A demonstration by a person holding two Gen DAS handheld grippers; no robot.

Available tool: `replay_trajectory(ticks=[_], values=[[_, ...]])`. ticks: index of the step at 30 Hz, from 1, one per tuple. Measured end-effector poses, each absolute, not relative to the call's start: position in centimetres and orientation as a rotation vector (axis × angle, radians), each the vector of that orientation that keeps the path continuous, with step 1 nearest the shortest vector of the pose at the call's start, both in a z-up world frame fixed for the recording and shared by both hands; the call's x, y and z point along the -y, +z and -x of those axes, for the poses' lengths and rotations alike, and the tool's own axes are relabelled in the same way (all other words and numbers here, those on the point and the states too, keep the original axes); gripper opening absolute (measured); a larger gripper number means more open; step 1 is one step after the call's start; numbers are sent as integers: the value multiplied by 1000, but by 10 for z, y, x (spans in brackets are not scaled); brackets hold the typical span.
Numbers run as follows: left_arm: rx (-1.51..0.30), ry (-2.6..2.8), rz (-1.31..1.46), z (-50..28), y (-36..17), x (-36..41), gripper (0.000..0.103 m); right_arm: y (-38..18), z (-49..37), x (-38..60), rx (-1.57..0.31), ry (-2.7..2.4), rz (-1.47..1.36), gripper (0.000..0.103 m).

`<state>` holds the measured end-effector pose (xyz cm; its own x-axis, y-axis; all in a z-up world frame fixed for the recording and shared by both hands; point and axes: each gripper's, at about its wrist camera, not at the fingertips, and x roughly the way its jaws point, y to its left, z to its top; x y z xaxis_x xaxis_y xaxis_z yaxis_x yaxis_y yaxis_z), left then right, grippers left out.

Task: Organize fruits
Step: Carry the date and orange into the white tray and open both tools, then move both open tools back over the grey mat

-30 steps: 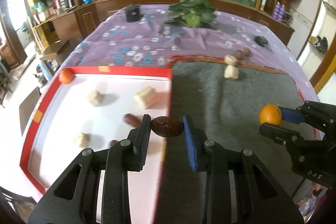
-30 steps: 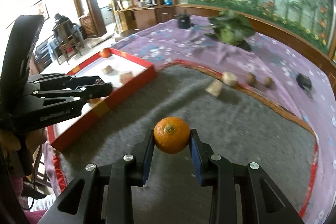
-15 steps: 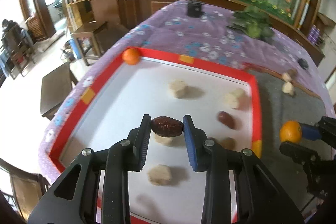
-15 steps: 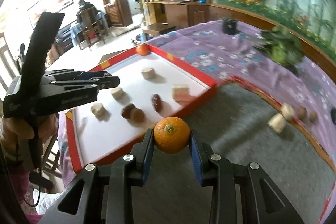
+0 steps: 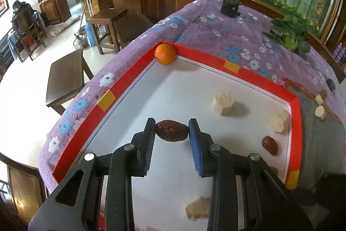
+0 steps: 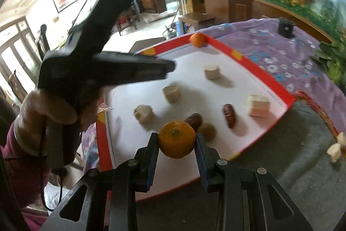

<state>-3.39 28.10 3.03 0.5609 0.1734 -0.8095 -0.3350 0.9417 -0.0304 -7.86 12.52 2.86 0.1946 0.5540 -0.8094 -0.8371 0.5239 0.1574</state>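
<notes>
Carrying fruit over a white tray with a raised red rim (image 5: 266, 82), set on a purple flowered tablecloth (image 5: 216, 34). Clamped in the black left gripper (image 5: 172, 133): a dark, wrinkled, oval dried date (image 5: 172, 131), pinched end to end above the tray's white floor, near six o'clock in the left wrist view. Clamped in the black right gripper (image 6: 177, 140): a round orange tangerine (image 6: 177, 139), held over the tray's near edge at six o'clock in the right wrist view. Already lying in the tray: a second round tangerine (image 5: 165, 54) tucked into the far corner at eleven o'clock, several pale beige chunky pieces (image 5: 223, 102) scattered around the middle, and a glossy red-brown date (image 5: 269, 144) toward three o'clock. Seen from the right wrist, two such dates on the tray, one (image 6: 229, 115) near centre. Still outside, at three o'clock on a grey felt mat (image 5: 320, 140): two pale pieces (image 5: 320, 112) and one small brownish item, too small to identify. Judged well along but unfinished: both held fruits not yet set down, the few mat pieces left to collect, and like fruits apparently not yet grouped together.
</notes>
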Motion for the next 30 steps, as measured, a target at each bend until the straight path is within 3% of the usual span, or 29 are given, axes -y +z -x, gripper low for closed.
replay_trajectory(ticks=[12,15,17,19,30], values=[[-971,349,211,22,21,-288,31,9,87,-142,-943,992,427,32],[-976,356,205,21,20,-287,31,10,89,-141,-937,992,425,39],[-980,361,205,21,20,-286,36,14,90,-138,-930,998,413,41],[-971,374,209,23,21,-287,53,20,92,-134,-917,1004,402,42],[-912,383,167,36,47,-263,53,43,82,-94,-872,930,301,45]])
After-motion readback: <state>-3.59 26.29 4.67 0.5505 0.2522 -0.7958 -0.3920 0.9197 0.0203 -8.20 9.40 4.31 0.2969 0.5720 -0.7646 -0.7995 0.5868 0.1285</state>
